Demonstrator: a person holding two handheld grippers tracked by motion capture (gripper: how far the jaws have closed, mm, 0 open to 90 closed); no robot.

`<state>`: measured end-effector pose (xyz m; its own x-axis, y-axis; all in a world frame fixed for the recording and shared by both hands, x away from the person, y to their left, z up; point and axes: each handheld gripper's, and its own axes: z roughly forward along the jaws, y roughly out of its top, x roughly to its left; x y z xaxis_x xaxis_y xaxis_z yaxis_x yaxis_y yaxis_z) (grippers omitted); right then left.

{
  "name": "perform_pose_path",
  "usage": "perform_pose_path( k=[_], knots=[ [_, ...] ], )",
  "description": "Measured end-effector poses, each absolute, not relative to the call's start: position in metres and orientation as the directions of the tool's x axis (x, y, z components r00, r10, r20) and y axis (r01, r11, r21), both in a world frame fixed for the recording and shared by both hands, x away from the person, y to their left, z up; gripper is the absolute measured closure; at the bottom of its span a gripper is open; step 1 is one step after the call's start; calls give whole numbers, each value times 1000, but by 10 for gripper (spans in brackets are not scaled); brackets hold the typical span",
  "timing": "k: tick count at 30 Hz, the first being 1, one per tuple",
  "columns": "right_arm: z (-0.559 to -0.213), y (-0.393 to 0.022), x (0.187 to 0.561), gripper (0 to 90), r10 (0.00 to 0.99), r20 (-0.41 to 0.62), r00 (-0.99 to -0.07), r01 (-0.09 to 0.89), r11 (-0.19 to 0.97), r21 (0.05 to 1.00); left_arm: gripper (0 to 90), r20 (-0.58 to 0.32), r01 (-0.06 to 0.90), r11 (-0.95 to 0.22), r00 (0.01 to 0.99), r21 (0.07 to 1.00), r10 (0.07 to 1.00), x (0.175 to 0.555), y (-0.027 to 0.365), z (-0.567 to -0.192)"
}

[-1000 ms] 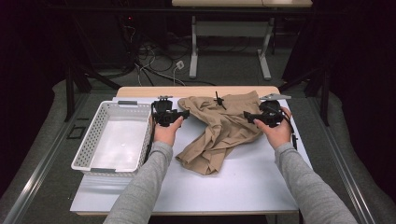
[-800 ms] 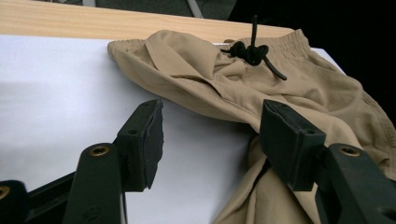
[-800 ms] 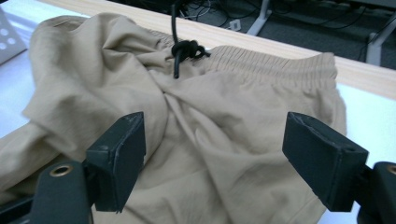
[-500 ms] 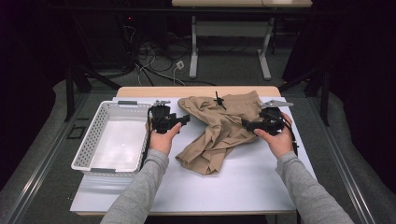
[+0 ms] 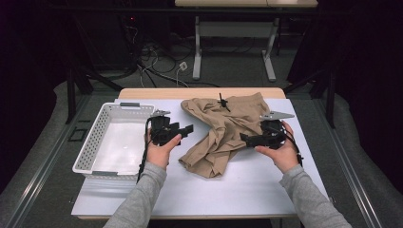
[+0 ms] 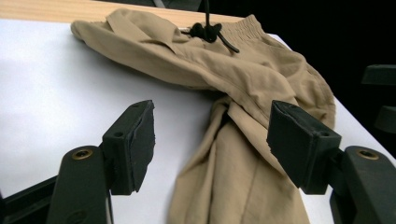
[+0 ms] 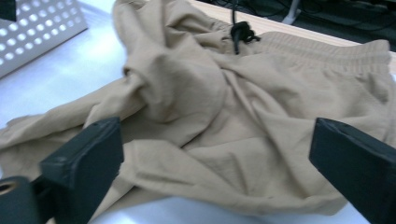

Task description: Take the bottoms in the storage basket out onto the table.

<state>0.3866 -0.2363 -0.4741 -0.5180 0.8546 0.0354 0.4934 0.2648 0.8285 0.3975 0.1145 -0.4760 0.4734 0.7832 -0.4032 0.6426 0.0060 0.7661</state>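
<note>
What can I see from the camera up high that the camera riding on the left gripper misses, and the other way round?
The high view takes in the white basket, the person's left hand and right hand, the right gripper, and the floor cables beyond the table. The left gripper view instead gives a close look along the left gripper, whose jaws stand apart with nothing clamped between them, having just been opening. Both share the crumpled tan shorts with their black drawstring, lying on the white tabletop.
</note>
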Motion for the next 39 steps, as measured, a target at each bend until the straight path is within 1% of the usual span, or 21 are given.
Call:
perform_pose_path(
  k=[2,3,7,9,11,13,15,18,22,29,33,39],
  knots=[
    [-478,-233,381,128,852,37,-521,490,263,831,321,-400,645,0,474,764,784,392,115,-477],
    [-480,-232,379,144,851,32,-524,485,267,833,321,-395,644,-6,477,765,785,389,115,-478],
    [-488,-227,368,159,838,32,-544,482,282,829,279,-372,629,-26,491,777,787,378,115,-479],
    [-491,-224,363,192,832,33,-554,477,285,831,250,-377,627,-28,503,779,778,372,113,-480],
    [-494,-222,358,224,827,22,-562,469,296,832,242,-380,626,-30,510,780,772,367,111,-482],
    [-498,-219,354,276,821,15,-570,462,306,833,209,-381,624,-31,515,781,768,363,108,-483],
    [-500,-217,351,326,815,21,-580,460,306,833,202,-380,620,-32,520,784,765,359,106,-484],
    [-504,-214,346,368,799,44,-600,450,292,844,194,-378,618,-41,530,785,759,354,104,-486],
    [-509,-207,341,373,787,47,-615,451,302,840,167,-362,615,-46,522,787,772,348,101,-488],
    [-513,-196,338,368,785,16,-619,440,329,835,166,-347,614,-77,541,786,766,340,94,-494],
    [-515,-192,338,368,777,28,-629,450,335,828,167,-342,608,-90,556,789,758,338,92,-493],
    [-516,-187,338,396,761,46,-647,457,338,823,169,-339,605,-94,561,791,755,337,92,-492]
  ],
)
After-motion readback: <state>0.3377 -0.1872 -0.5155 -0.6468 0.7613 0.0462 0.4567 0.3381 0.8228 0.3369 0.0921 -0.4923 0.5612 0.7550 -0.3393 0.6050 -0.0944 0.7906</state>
